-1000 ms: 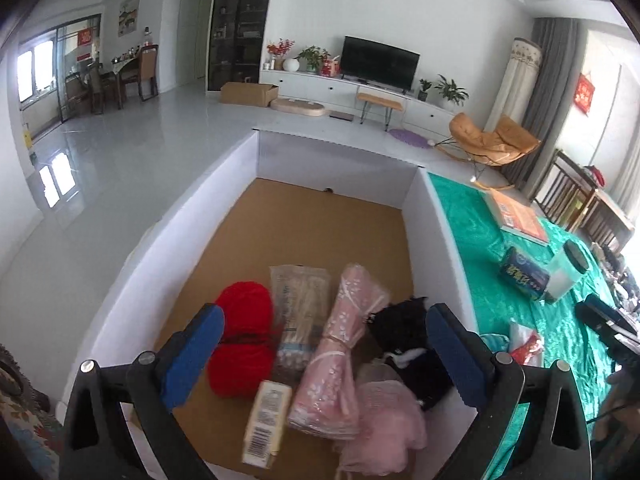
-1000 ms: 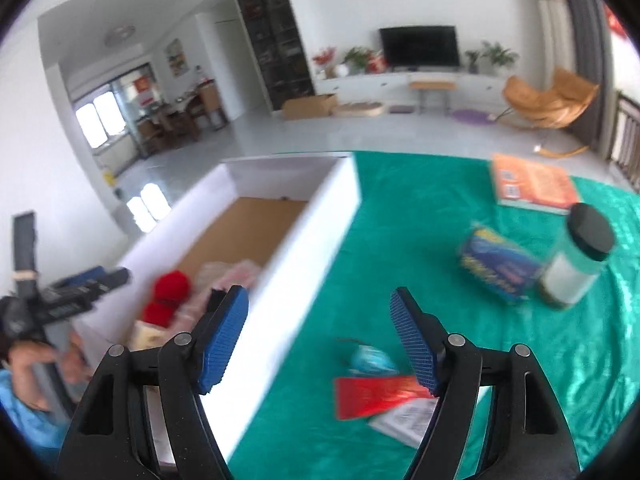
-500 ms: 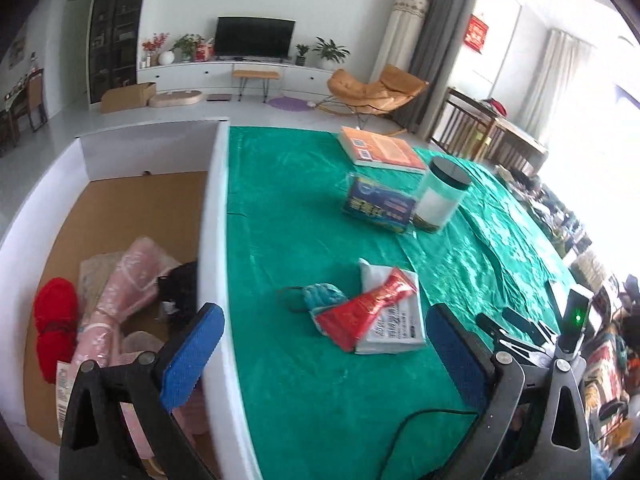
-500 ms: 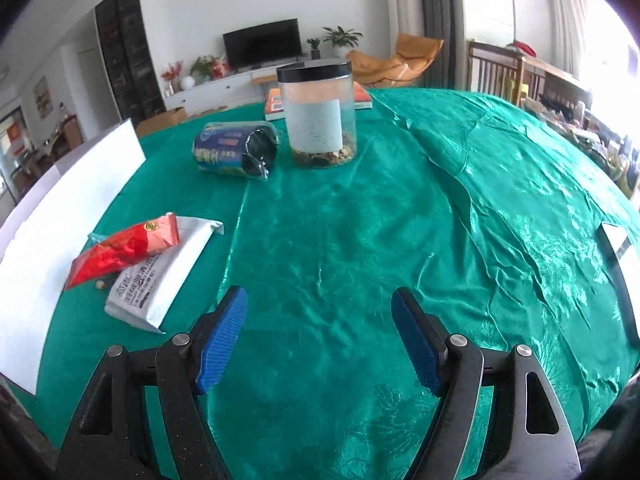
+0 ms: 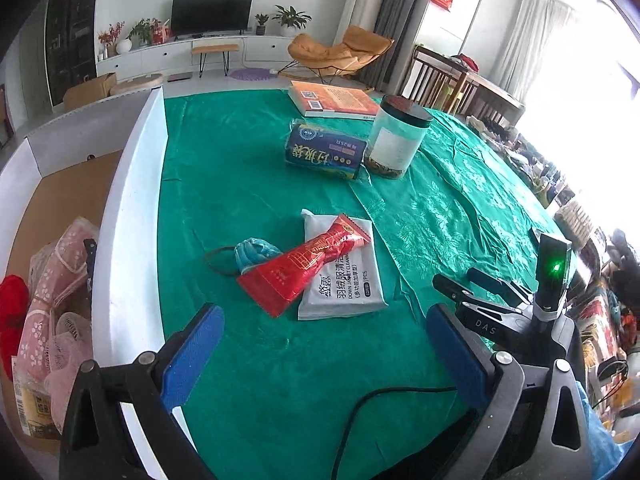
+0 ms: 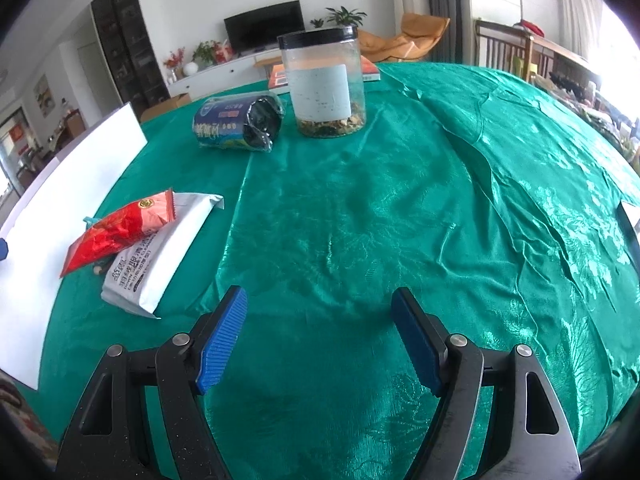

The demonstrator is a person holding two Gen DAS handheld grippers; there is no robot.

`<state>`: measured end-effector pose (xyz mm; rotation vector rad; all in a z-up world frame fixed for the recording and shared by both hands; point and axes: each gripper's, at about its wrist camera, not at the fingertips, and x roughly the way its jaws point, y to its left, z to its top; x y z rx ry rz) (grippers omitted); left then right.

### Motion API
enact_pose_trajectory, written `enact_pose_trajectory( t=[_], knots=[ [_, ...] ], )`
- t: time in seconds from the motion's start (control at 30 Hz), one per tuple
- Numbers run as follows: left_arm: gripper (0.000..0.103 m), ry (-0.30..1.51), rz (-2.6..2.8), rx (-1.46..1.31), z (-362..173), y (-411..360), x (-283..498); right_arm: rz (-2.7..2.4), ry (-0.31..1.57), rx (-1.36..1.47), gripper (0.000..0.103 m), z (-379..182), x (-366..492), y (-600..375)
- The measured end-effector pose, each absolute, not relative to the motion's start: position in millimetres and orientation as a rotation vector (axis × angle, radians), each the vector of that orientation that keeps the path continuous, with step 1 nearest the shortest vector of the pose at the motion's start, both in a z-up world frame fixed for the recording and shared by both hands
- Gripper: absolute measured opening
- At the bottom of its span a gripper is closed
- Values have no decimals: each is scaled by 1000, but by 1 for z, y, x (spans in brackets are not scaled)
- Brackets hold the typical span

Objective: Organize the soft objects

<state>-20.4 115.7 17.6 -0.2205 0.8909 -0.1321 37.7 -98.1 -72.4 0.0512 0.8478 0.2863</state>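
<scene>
My left hand-held gripper [image 5: 320,352] hangs over the near edge of the green satin-covered tabletop [image 5: 420,216], its blue pads spread wide with nothing between them. My right hand-held gripper [image 6: 320,340] is likewise wide apart and empty, over bare cloth.

Just ahead of the left one lies a crinkled red foil snack pouch [image 5: 304,264], long axis running diagonally — its sealed end points up and right toward the far side, its broad end toward me. It rests across a flat white pack of wipes [image 5: 344,272], whose length runs almost straight away from me. Touching the pouch's left side is a small blue knotted plastic bag [image 5: 254,252], with a thin brown elastic loop [image 5: 218,262] beside it.

Farther back, a blue roll of bags in clear wrap [image 5: 326,154] lies on its side, just beside an upright clear jar with a black lid [image 5: 398,136]; an orange book [image 5: 334,100] lies flat behind them.

To the left stands a white-walled cardboard box [image 5: 128,208] — its wall rises between the tabletop items and the pink lace bundles [image 5: 48,292] and red yarn ball [image 5: 12,304] already inside. A black cable [image 5: 360,408] curls across the cloth near my left pads.
</scene>
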Motion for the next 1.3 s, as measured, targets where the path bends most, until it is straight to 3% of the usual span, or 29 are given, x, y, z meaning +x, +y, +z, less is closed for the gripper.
enact_pose_trajectory(
  t=[1.3],
  knots=[
    [101,1067,-113,-176,-29,95,11,280,847,39,79,-75,38,-96]
  ],
)
